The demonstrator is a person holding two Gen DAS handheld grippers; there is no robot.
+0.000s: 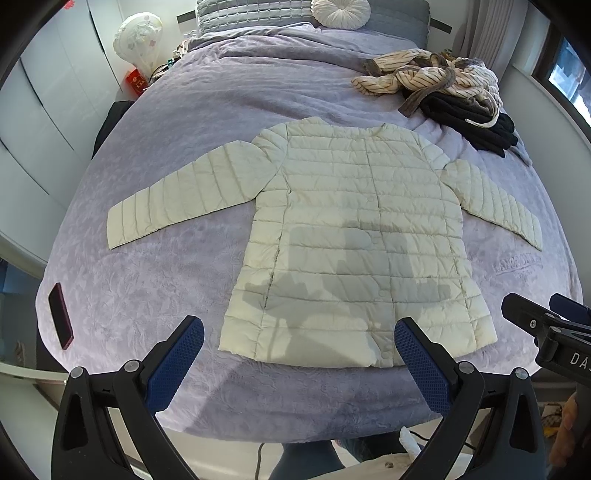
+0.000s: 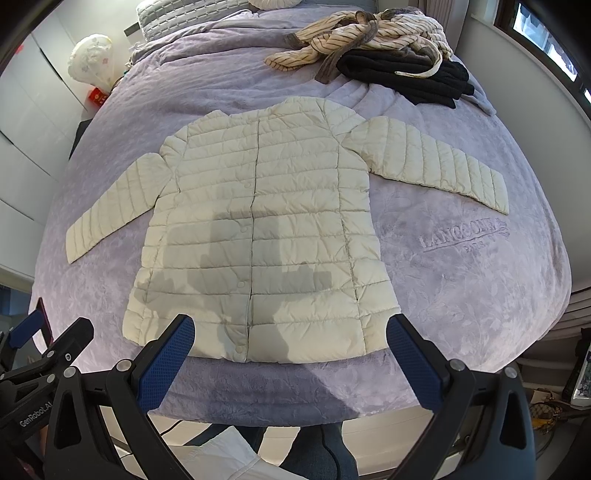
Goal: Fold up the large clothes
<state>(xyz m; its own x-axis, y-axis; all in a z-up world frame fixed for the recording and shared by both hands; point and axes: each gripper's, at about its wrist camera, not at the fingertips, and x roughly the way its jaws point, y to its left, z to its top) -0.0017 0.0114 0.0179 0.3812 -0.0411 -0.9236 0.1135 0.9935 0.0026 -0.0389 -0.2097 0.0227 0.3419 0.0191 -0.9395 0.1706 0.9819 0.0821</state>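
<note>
Fingers (image 1: 192, 343) of left gripper (image 1: 299, 343) spread wide, empty; right gripper (image 2: 290, 341) same. Cream jacket (image 1: 354, 236) flat on bed (image 1: 155, 280), sleeves out, hem near bed's edge. Clothes pile (image 1: 443, 85) far corner.

The pile of clothes (image 2: 373, 55) at the far right of the bed (image 2: 461, 295) overlaps itself, so the striped piece hides much of the black one (image 2: 406, 75) and their shapes cannot be told apart. The pillows (image 1: 258, 14) and round cushion (image 1: 340, 13) at the head are cut by the top edge, and the red box (image 1: 135, 79) by the left side bears marks too small to read. In the left wrist view the right gripper (image 1: 546, 332) is cut by the frame edge, and the phone (image 1: 61, 315) shows only its dark face.
</note>
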